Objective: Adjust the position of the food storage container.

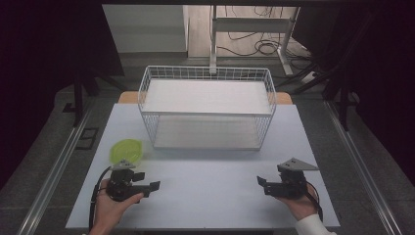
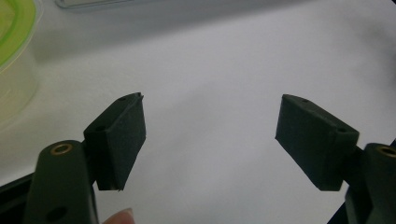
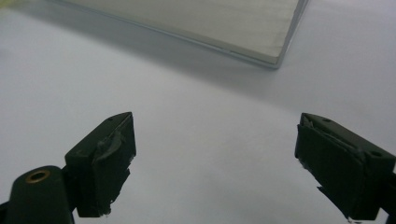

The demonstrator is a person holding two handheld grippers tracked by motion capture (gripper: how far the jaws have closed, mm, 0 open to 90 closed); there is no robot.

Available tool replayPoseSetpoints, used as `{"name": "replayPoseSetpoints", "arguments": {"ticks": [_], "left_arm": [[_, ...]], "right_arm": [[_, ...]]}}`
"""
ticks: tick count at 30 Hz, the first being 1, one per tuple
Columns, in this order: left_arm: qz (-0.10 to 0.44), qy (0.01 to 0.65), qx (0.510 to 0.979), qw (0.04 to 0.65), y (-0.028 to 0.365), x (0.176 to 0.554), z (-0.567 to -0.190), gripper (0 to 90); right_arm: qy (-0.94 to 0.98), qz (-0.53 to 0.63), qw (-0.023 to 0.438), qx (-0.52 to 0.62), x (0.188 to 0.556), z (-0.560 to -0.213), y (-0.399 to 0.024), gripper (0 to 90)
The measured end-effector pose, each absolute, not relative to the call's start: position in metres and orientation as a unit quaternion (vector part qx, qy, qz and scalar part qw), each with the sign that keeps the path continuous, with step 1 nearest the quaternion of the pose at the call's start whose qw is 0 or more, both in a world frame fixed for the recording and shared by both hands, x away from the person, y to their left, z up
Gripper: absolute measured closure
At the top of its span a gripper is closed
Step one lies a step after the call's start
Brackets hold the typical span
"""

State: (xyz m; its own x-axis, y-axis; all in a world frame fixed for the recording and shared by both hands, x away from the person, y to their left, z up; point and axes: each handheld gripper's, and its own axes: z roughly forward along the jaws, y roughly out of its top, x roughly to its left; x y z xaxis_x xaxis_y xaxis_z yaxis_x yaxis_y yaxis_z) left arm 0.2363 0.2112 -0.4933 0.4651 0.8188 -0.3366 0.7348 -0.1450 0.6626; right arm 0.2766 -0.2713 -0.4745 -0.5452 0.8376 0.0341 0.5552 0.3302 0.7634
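Note:
A white wire basket [image 1: 205, 113] stands at the far middle of the pale table [image 1: 210, 166]. A round clear container with a lime green lid [image 1: 126, 151] sits left of it, near the basket's front left corner. My left gripper [image 1: 148, 180] rests low at the front left, just in front of the container, its jaws wide apart and pointing right. In the left gripper view the gripper [image 2: 211, 107] holds nothing, and the container [image 2: 14, 56] is at the upper left. My right gripper [image 1: 264, 186] is at the front right, open and empty [image 3: 215, 121].
The basket's flat base [image 3: 224, 23] lies ahead of the right gripper. Bare tabletop separates the two grippers. Beyond the table are a metal frame stand [image 1: 249, 29] and cables on the floor. Rails run along both sides of the table.

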Motion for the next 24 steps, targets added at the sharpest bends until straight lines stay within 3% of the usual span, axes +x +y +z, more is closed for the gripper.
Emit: {"name": "replayPoseSetpoints", "arguments": {"ticks": [4, 24], "left_arm": [[0.053, 0.518, 0.751, 0.405, 0.214, 0.237, -0.493, 24.1], [0.062, 0.524, 0.745, 0.407, 0.228, 0.232, -0.482, 26.9]], "right_arm": [[0.796, 0.377, 0.167, 0.442, 0.275, -0.475, -0.272, 13.9], [0.781, 0.396, 0.156, 0.457, 0.273, -0.470, -0.278, 16.7]]}}
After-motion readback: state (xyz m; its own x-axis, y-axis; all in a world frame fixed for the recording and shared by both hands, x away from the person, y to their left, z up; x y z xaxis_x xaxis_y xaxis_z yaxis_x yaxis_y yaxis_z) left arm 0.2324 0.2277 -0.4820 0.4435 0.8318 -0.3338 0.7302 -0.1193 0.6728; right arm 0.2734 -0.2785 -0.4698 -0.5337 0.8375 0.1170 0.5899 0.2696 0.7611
